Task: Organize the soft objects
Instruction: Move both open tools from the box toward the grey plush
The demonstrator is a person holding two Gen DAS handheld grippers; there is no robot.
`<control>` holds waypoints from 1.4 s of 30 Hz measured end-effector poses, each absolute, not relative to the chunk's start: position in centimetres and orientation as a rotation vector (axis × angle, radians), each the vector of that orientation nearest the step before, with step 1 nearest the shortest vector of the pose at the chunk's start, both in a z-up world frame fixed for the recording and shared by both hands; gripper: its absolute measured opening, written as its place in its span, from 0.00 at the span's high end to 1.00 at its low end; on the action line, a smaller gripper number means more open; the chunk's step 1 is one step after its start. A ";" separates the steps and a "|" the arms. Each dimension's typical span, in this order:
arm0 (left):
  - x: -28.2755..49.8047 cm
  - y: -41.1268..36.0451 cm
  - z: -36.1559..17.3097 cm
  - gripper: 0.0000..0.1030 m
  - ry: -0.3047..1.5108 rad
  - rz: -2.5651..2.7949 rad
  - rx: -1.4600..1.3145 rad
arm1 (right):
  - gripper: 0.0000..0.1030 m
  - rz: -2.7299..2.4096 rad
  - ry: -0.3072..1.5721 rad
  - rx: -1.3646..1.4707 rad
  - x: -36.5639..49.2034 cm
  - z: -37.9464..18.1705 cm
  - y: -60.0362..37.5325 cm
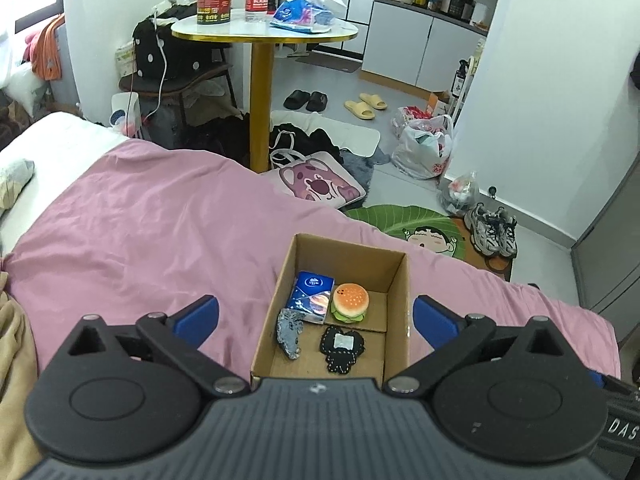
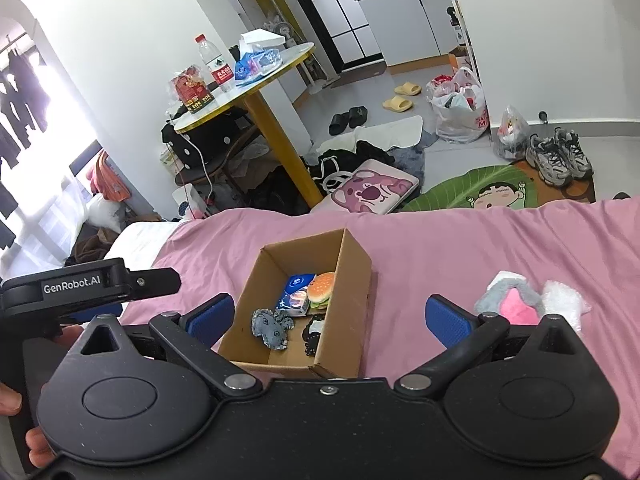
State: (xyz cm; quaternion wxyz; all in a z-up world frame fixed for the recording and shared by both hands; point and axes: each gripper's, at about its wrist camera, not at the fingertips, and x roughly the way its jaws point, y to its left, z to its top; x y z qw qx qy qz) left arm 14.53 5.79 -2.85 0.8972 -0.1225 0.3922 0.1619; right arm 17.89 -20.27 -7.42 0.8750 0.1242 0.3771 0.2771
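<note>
A cardboard box (image 1: 394,280) sits on the pink bedsheet (image 1: 160,232). In it lie a burger plush (image 1: 351,302), a blue tissue pack (image 1: 310,292), a grey plush (image 1: 290,332) and a black plush (image 1: 342,348). My left gripper (image 1: 316,318) is open and empty, hovering above the box's near end. My right gripper (image 2: 330,316) is open and empty over the same box (image 2: 352,292), with the burger (image 2: 321,286) and grey plush (image 2: 270,326) inside. A grey-and-pink plush (image 2: 510,300) and a white fluffy item (image 2: 564,300) lie on the sheet to the right of the box.
The left gripper's body (image 2: 80,284) shows at the left of the right wrist view. Beyond the bed stand a round yellow-legged table (image 1: 262,36), a pink cushion (image 1: 320,186), bags, slippers and shoes (image 1: 494,232) on the floor. A beige blanket (image 1: 12,360) lies at left.
</note>
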 end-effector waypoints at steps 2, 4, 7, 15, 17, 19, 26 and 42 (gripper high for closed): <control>14.4 5.3 -2.7 0.01 0.816 0.331 -0.253 | 0.00 0.584 0.779 0.258 17.7 -7.1 -20.7; 14.2 4.6 -2.6 0.01 0.825 0.322 -0.251 | 0.00 0.583 0.770 0.256 17.4 -6.8 -21.3; 13.9 3.6 -2.3 0.01 0.840 0.290 -0.252 | 0.00 0.571 0.762 0.253 17.3 -6.6 -22.1; 13.1 0.9 -1.9 0.01 0.815 0.276 -0.223 | 0.00 0.539 0.734 0.265 17.2 -6.3 -24.7; 13.1 0.2 -1.9 0.01 0.818 0.289 -0.211 | 0.00 0.540 0.729 0.276 17.3 -6.3 -25.4; 13.0 -0.4 -1.9 0.01 0.810 0.289 -0.206 | 0.00 0.550 0.736 0.308 17.6 -6.6 -26.4; 12.9 -2.1 -2.5 0.03 0.812 0.278 -0.214 | 0.00 0.505 0.736 0.291 17.6 -7.2 -28.0; 14.2 -5.7 -5.0 0.11 0.828 0.210 -0.226 | 0.00 0.479 0.757 0.213 17.9 -8.4 -29.4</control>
